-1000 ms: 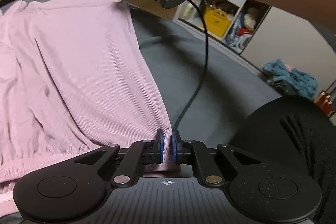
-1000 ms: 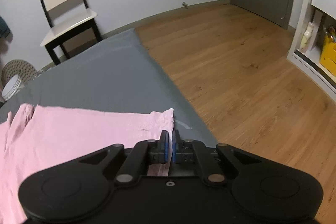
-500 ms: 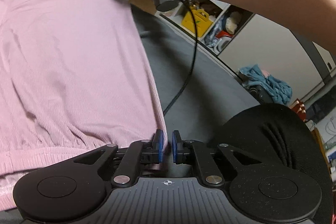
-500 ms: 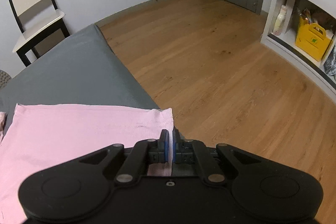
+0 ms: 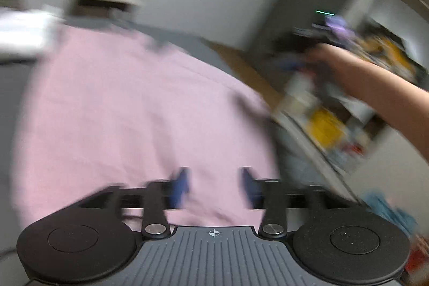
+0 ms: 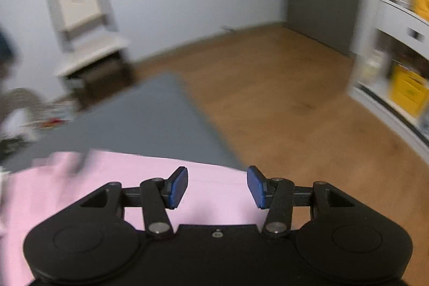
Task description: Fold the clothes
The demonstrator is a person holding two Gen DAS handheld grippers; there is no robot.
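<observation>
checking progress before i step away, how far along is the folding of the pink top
Early. The pink top lies spread flat on the grey bed; no finished fold is visible. In hand: nothing, since the left gripper and right gripper are both open above it. The folding itself is left.

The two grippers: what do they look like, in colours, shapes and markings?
Each gripper, left and right, has a black body with two round discs, black linkage arms with silver pivot pins, and blue pads on the jaws. The left one shows a ribbed grey plate with a small white crosshair mark. The person's forearm is bare, without sleeve.
</observation>
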